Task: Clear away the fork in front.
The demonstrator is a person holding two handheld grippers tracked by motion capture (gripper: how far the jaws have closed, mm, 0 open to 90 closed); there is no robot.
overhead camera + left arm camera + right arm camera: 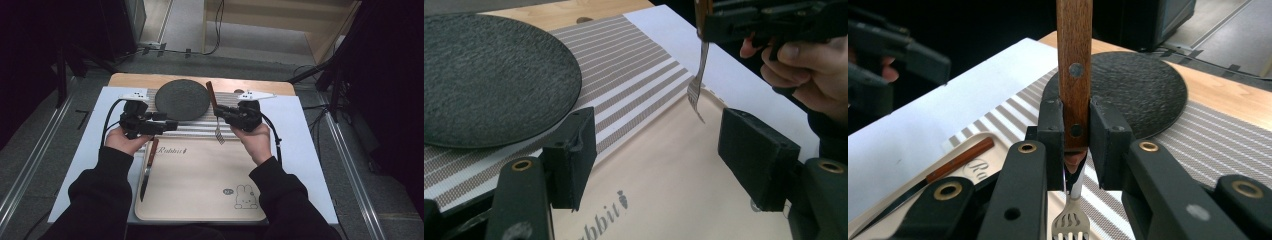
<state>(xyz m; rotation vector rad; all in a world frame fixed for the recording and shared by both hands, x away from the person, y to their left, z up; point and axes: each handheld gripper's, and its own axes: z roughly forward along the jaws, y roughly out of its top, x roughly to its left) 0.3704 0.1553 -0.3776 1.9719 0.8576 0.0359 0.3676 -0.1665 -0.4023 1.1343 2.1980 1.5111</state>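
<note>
the wooden counter (125, 79) carries a white sheet (300, 150), then a smooth beige tray (200, 190), a ribbed striped mat (200, 127) and a round, matte, dark slate plate (181, 100). the right gripper (218, 112) is clenched on the fork (216, 117) by its riveted wood handle, steel tines hanging over the tray's top edge. the left gripper (172, 125) stands released, empty. a wood-handled knife (147, 170) lies flat along the tray's left edge.

Black sleeves; black grippers with brass-ringed screws, black cables, blocky fingers (569, 155).

Wood-handled metal fork (1074, 100), matt rough-textured dark plate (182, 99)
</note>
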